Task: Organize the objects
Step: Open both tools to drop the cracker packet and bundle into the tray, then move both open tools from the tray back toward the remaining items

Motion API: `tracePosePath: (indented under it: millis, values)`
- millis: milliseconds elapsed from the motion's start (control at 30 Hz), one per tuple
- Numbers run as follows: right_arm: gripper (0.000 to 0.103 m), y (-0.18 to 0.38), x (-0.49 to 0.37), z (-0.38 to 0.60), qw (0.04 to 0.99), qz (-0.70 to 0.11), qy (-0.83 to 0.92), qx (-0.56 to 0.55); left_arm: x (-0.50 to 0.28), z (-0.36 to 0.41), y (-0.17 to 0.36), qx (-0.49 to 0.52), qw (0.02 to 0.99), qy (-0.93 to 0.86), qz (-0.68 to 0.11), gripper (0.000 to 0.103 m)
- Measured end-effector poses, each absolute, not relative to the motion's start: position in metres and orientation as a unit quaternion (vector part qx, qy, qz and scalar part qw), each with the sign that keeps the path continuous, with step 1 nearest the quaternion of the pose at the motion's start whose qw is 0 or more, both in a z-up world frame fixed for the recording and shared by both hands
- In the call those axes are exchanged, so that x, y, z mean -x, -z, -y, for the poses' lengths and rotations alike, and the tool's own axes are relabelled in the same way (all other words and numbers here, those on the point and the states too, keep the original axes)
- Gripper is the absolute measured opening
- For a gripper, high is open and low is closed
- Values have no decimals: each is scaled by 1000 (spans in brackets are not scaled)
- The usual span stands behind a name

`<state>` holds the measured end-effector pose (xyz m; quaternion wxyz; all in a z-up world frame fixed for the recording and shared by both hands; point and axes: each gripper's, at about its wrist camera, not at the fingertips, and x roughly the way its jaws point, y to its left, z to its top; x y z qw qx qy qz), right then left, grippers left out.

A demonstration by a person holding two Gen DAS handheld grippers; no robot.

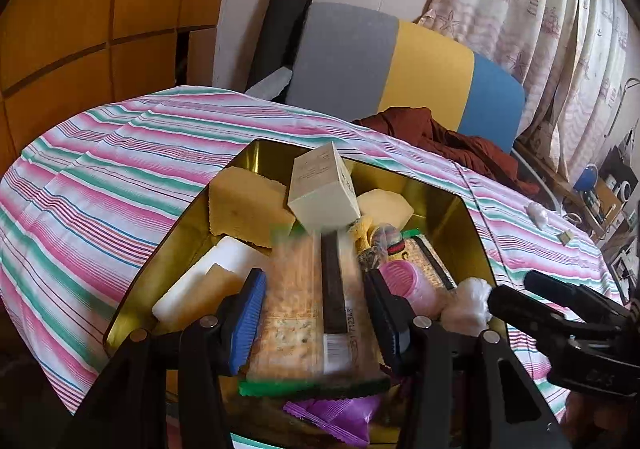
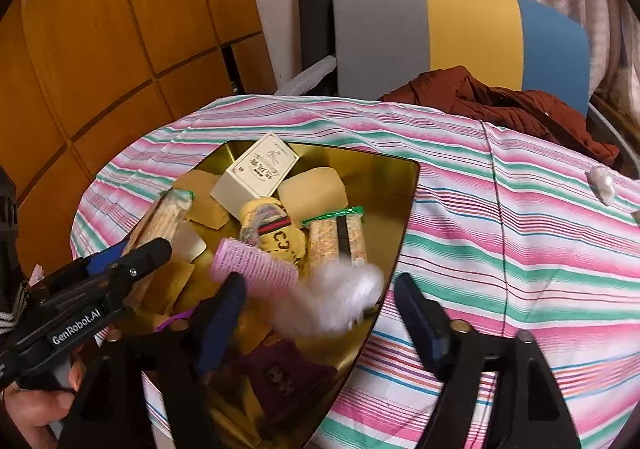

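Striped pink, green and white cloth (image 1: 120, 169) covers the table, behind which stand a grey, yellow and blue chair back (image 1: 400, 65), wooden panelling (image 2: 100, 49) and a patterned curtain (image 1: 540, 9); a rust-brown garment (image 2: 500, 101) lies heaped at the table's far edge.

On the cloth sits a gold-coloured tin (image 1: 460, 209) filled with small items: a cream box with printed lettering (image 2: 260, 173) propped at the far end, yellow sponge pieces (image 1: 244, 205), a white block (image 1: 208, 281), a pink ribbed roller (image 2: 256, 263), a yellow knitted item with a striped band (image 2: 276, 233) and a purple wrapper (image 1: 332, 417).

Left gripper (image 1: 316, 313), seen over the tin in the left wrist view, has its blue-padded fingers (image 1: 248, 321) standing on either side of a clear cracker packet with green ends (image 1: 312, 313). The packet appears motion-blurred, and whether the pads press on it cannot be told.

Right gripper (image 2: 320, 321) hangs at the tin's near right rim with its jaws spread wide apart. A crumpled white plastic wad (image 2: 340, 297), also blurred, lies between them at the tin's edge without either pad touching it. A second cracker packet (image 2: 336, 237) lies flat inside the tin just beyond the wad.

A small white scrap (image 2: 600, 185) rests on the cloth well to the right of the tin.
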<state>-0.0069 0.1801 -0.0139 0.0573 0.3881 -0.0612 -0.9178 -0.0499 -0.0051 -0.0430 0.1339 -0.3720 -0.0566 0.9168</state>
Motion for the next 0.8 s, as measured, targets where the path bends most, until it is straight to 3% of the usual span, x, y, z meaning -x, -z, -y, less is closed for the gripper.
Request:
tracePosePath:
  millis: [167, 467, 800]
  values:
    - [86, 14, -2, -185, 52, 70, 919, -385, 49, 8, 39, 369, 127, -918, 69, 60]
    - [86, 13, -10, -204, 30, 84, 922, -378, 35, -1, 31, 359, 128, -921, 80, 61]
    - [86, 10, -20, -241, -14, 100, 924, -369, 19, -48, 27, 373, 200, -905, 47, 62]
